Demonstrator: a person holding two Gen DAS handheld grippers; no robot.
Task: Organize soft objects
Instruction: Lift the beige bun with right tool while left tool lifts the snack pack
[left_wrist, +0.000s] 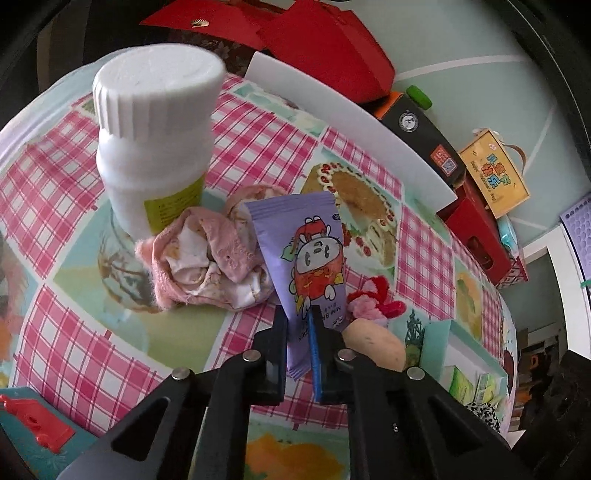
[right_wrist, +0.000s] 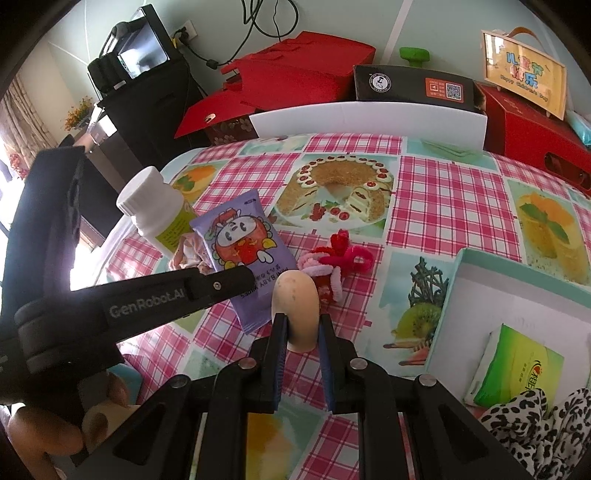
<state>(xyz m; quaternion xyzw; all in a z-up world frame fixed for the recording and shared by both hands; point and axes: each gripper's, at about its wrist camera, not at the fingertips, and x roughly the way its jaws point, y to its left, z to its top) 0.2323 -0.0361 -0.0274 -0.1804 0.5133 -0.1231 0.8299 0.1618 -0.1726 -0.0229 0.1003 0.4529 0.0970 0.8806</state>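
Item list, left to right, as I read it off my two wrist feeds.

1. White plastic bottle with ribbed screw cap and yellow-green label: upright at far left on the pink-checked tablecloth with printed cakes and fruit.

2. Crumpled pink and cream cloth: bunched against the near right side of the bottle's base, touching it.

3. Purple foil sachet of baby wipes with a cartoon figure: lifted and standing tilted, its lower end pinched in my left gripper. The black finger and the blue-padded finger press on either face of the sachet. In the right feed the sachet sits just right of the bottle, with the left gripper's arm across its near edge.

4. Beige, smooth, rounded soft toy shaped like a potato: in the middle, near me, squeezed between the blue pads of my right gripper, which is clamped on its lower part. It is just right of the sachet.

5. Red, pink and white fuzzy pipe-cleaner flower: lying flat just beyond the potato shape.

6. Pale teal cardboard box with white lining: at right, open. Inside are a green packet of tissues and, at the near corner, a black-and-white leopard-print fabric piece.

7. White board wall: standing along the table's far edge, red cartons behind it.
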